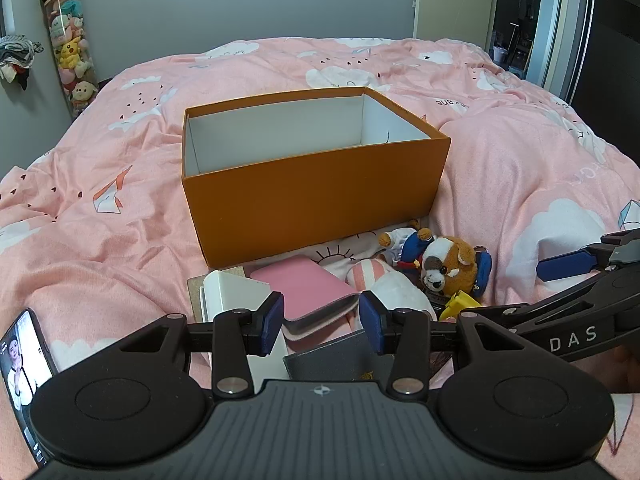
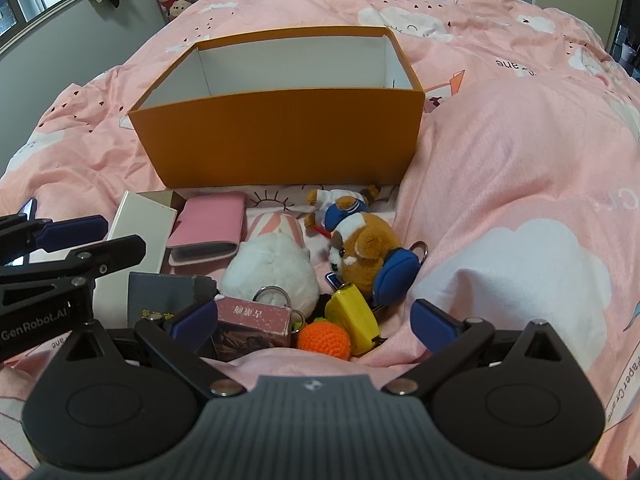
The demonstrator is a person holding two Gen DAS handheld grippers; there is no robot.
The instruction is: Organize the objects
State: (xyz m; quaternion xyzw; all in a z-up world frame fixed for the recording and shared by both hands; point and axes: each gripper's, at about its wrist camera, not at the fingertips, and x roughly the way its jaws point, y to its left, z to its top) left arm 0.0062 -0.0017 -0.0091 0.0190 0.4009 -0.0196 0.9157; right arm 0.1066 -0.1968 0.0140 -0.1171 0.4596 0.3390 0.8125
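An open orange box (image 1: 316,184) with a white inside stands on the pink bed; it also shows in the right wrist view (image 2: 276,136). In front of it lie a pink wallet (image 1: 308,288), a white box (image 1: 232,296), a grey booklet (image 1: 340,360), a white plush (image 2: 272,268), a brown dog plush (image 2: 364,248), a yellow toy (image 2: 352,316), an orange crochet ball (image 2: 324,338) and a pink card box (image 2: 252,320). My left gripper (image 1: 322,322) is open, its pads either side of the wallet's near end. My right gripper (image 2: 314,326) is open wide over the small items.
A phone (image 1: 22,360) with a lit screen lies at the left on the pink duvet (image 1: 100,184). The duvet bulges into a high fold (image 2: 520,152) right of the box. A tube of plush toys (image 1: 68,44) stands by the far wall.
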